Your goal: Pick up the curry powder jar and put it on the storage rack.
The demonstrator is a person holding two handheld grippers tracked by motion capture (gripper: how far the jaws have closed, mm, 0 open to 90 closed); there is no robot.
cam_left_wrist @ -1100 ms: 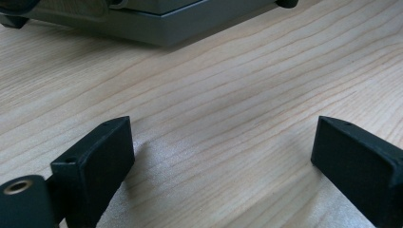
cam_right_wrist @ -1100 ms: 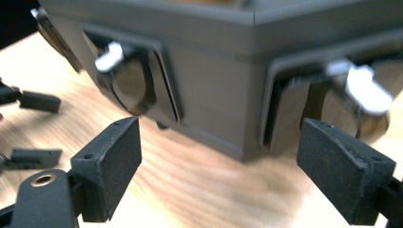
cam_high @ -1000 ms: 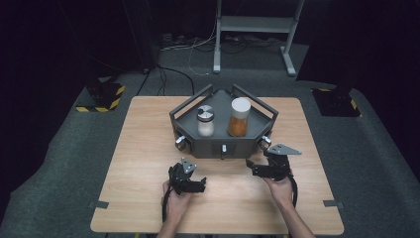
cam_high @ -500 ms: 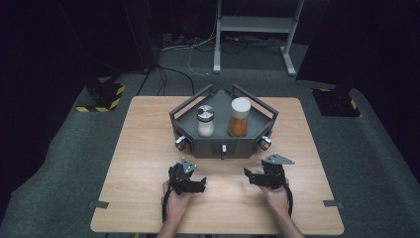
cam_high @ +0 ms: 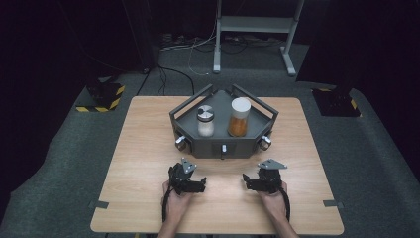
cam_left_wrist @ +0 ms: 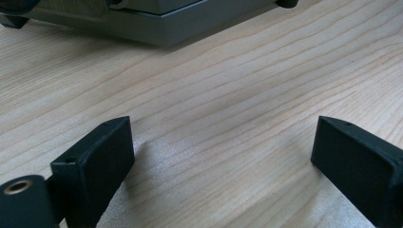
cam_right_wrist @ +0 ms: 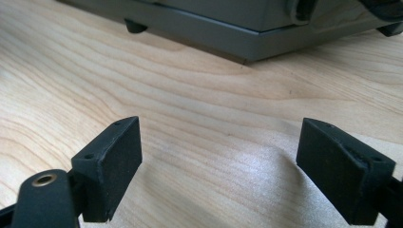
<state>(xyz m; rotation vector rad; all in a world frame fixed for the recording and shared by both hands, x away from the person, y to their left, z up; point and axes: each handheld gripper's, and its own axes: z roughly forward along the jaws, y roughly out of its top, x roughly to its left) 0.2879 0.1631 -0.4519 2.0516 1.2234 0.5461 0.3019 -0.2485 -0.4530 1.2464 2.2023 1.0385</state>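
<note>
Both grippers rest low on the wooden table (cam_high: 138, 163), in the lower middle of the high view. The left gripper (cam_high: 194, 181) sits left of centre with its jaws spread apart, and bare wood grain lies between its pads (cam_left_wrist: 102, 164) in the left gripper view. The right gripper (cam_high: 249, 181) sits right of centre, its jaws likewise apart with nothing between them. Its pads (cam_right_wrist: 110, 162) frame plain tabletop in the right gripper view.

Just above the two grippers in the high view stands a dark grey angular tray (cam_high: 198, 147), near them but not touching. Inside it, a small clear shaker with a metal lid (cam_high: 205, 121) stands upright on the left. A taller jar with a white lid and orange contents (cam_high: 239, 118) stands upright on the right, just beside the shaker.
</note>
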